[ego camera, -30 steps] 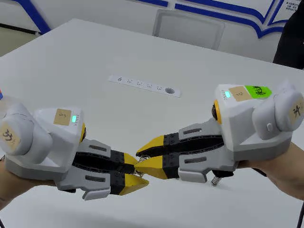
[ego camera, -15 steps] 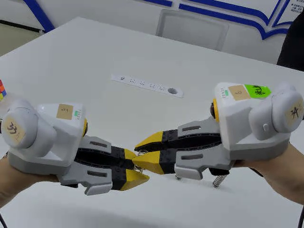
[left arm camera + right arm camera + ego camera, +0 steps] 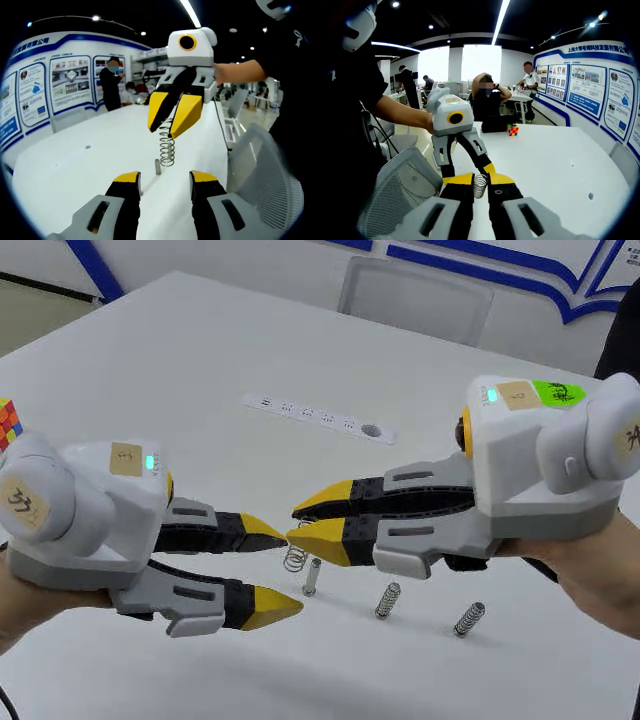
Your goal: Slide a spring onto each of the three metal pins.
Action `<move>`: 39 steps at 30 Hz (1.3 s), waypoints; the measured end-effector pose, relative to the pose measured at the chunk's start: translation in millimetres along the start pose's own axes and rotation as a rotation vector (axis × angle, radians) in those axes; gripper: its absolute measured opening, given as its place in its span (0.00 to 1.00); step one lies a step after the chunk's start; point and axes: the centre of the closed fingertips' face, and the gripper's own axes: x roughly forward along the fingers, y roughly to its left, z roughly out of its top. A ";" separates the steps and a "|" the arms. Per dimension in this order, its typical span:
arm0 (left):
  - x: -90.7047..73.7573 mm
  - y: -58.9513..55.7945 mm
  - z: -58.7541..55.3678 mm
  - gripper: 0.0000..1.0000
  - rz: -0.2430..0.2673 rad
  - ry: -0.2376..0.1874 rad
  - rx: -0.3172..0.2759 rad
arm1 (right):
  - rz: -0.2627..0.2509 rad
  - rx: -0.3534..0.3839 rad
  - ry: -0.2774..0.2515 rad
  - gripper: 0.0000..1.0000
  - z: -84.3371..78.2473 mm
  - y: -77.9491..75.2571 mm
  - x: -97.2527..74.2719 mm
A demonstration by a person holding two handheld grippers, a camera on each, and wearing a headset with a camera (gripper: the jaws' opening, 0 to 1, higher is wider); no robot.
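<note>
From the head view the right claw [image 3: 297, 523] is pressed together on the top of a coil spring [image 3: 295, 558], which hangs from its yellow tips just beside a bare metal pin [image 3: 311, 577] standing upright on the white table [image 3: 180, 360]. To the right of that pin stand two more pins, each already wearing a spring, one near [image 3: 387, 600] and one farther right [image 3: 469, 618]. The left claw [image 3: 272, 568] faces the right one with its jaws spread wide and nothing between them. The left gripper view gives the alignment better: the spring dangles with its lower end level with the top of the pin and a little to one side, and I cannot tell whether they touch. The right gripper view shows the spring end-on, pinched between its own two yellow tips, with the left claw opposite. Farther back on the table lie a white power strip [image 3: 318, 418] and, at the left edge, a Rubik's cube [image 3: 8, 423]. A grey chair [image 3: 415, 295] stands at the far side. The gripper views show a bright hall with blue-framed wall posters [image 3: 65, 82], ceiling light strips [image 3: 499, 20] and several people standing in the background.
</note>
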 end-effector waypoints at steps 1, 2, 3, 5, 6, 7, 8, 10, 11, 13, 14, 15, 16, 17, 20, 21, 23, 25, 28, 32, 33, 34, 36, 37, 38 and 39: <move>-1.4 1.4 -0.6 0.42 0.004 0.000 -0.008 | -0.011 0.000 0.004 0.10 -0.9 -3.7 -0.2; -2.7 3.0 -1.6 0.44 0.008 0.001 -0.015 | -0.021 0.001 0.008 0.10 -2.1 -7.6 -0.1; -4.4 5.4 -2.9 0.45 0.018 0.002 -0.017 | -0.039 0.009 0.012 0.10 -4.3 -14.2 -0.1; -7.1 8.0 -4.6 0.48 0.028 0.002 -0.025 | -0.070 0.029 0.018 0.10 -9.4 -25.7 0.2; -8.0 8.3 -5.2 0.50 0.031 0.003 -0.025 | -0.083 0.033 0.024 0.10 -11.9 -30.2 0.4; -8.8 9.4 -5.4 0.52 0.038 0.003 -0.020 | -0.095 0.038 0.032 0.10 -14.6 -34.2 0.7; -9.8 11.7 -5.7 0.54 0.052 0.003 -0.015 | -0.106 0.043 0.037 0.10 -17.8 -39.5 1.5; -11.5 14.2 -6.9 0.60 0.064 0.006 -0.024 | -0.117 0.051 0.044 0.10 -22.8 -46.0 3.5; -12.3 15.9 -7.2 0.62 0.073 0.005 -0.024 | -0.126 0.052 0.049 0.10 -25.1 -49.1 4.3; -14.7 20.0 -8.9 0.66 0.090 0.006 -0.031 | -0.132 0.051 0.051 0.10 -30.6 -54.7 6.8; -15.5 21.5 -9.7 0.68 0.096 0.007 -0.036 | -0.135 0.048 0.051 0.10 -32.9 -57.2 7.7; -16.7 23.5 -11.2 0.70 0.106 0.007 -0.040 | -0.145 0.054 0.052 0.10 -38.1 -61.8 8.8; -17.4 24.3 -12.5 0.72 0.109 0.009 -0.043 | -0.152 0.066 0.054 0.11 -42.6 -65.7 9.4; -18.3 25.1 -14.1 0.74 0.114 0.011 -0.048 | -0.155 0.078 0.058 0.11 -47.6 -68.6 10.5; -21.1 28.4 -20.6 0.80 0.131 0.023 -0.064 | -0.172 0.104 0.071 0.11 -61.5 -76.4 14.9; -21.7 29.3 -22.3 0.81 0.134 0.026 -0.069 | -0.179 0.108 0.075 0.11 -64.5 -78.3 16.1; -23.3 32.0 -24.9 0.85 0.150 0.033 -0.073 | -0.188 0.126 0.078 0.11 -70.0 -81.0 19.7; -24.6 34.3 -26.2 0.88 0.161 0.035 -0.077 | -0.200 0.136 0.092 0.11 -78.0 -85.9 22.6; -26.0 38.1 -27.5 0.92 0.177 0.037 -0.084 | -0.204 0.149 0.101 0.11 -85.3 -87.4 27.3; -28.6 44.2 -29.7 0.94 0.202 0.043 -0.083 | -0.219 0.185 0.099 0.11 -90.6 -89.9 29.5; -29.1 45.5 -30.6 0.95 0.207 0.044 -0.087 | -0.226 0.190 0.106 0.11 -93.8 -91.4 29.9; -29.3 46.2 -31.4 0.97 0.211 0.045 -0.089 | -0.229 0.195 0.109 0.11 -95.6 -92.0 30.0; -29.6 47.8 -34.3 1.00 0.219 0.055 -0.094 | -0.231 0.203 0.115 0.11 -99.9 -92.4 30.7; -29.2 47.9 -35.2 1.00 0.219 0.057 -0.096 | -0.233 0.211 0.120 0.11 -101.9 -92.4 30.8; -28.6 47.0 -36.3 1.00 0.216 0.060 -0.098 | -0.228 0.217 0.122 0.11 -103.9 -91.2 31.5; -28.2 46.4 -37.1 1.00 0.214 0.061 -0.100 | -0.227 0.220 0.123 0.11 -105.2 -90.5 31.9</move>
